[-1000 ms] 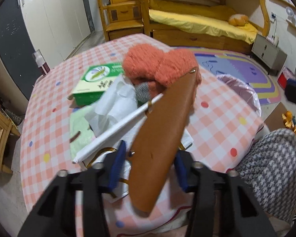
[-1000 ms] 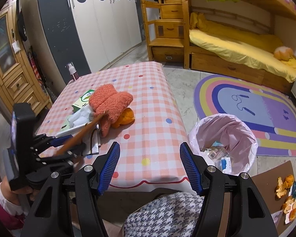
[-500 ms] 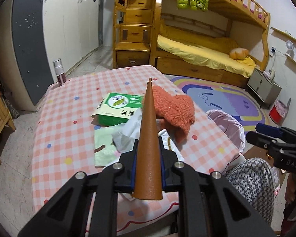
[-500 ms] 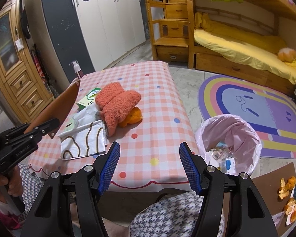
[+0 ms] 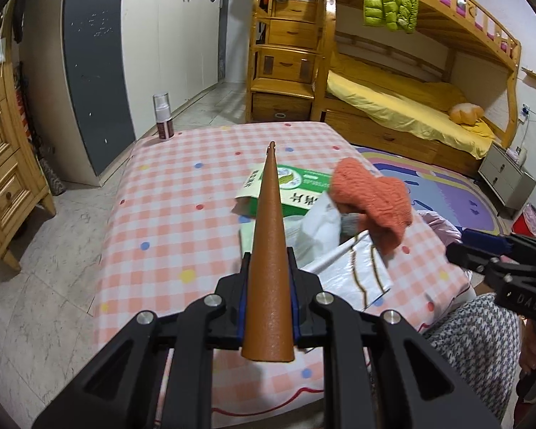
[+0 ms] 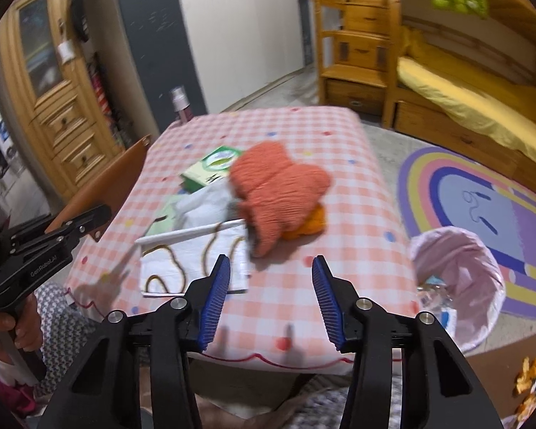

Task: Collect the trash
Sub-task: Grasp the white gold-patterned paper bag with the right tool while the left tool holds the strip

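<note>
Premises: a child's bedroom in a home. A wooden bunk bed (image 5: 411,100) with yellow bedding is the landmark; drawer steps (image 5: 286,57) adjoin it, white wardrobes (image 5: 175,35) stand beyond those, a rainbow rug (image 6: 482,207) lies before it, and a checked-cloth table (image 5: 182,221) stands near.

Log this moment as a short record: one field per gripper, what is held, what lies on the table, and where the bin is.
left gripper: shut on the brown leather sheath, lifted off the table
right gripper: empty, jaws closing, over the near table edge
table: pink checked cloth
on table: orange knit cloth, white printed bag, green box, spray bottle at the far corner
bin: pink-lined, on the floor right of the table, some litter inside
</note>
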A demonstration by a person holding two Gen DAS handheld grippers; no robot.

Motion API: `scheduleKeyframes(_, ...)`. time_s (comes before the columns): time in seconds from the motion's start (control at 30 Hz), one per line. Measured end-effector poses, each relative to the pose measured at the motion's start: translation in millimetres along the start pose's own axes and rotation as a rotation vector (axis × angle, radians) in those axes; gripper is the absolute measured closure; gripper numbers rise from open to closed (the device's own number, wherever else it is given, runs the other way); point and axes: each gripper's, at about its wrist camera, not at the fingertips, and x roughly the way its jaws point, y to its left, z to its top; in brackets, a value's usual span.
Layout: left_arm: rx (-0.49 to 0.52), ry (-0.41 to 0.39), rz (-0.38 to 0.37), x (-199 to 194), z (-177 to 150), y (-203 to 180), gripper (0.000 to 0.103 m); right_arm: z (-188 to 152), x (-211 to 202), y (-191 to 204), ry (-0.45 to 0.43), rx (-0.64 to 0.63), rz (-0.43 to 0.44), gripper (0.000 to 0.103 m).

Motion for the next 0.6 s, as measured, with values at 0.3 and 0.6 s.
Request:
scheduleKeyframes(0.3,-0.012,0.035,0.0,8.3,-19.5,19.0,0.088,-3.8,27.5,30.3,0.071,-0.062,0.017,0.056)
scheduleKeyframes(0.6,0.019,0.087,-0.051,22.6,-33.1,13.5,0.088,-18.8,34.8,36.8,0.129,-0.083,0.018,0.067)
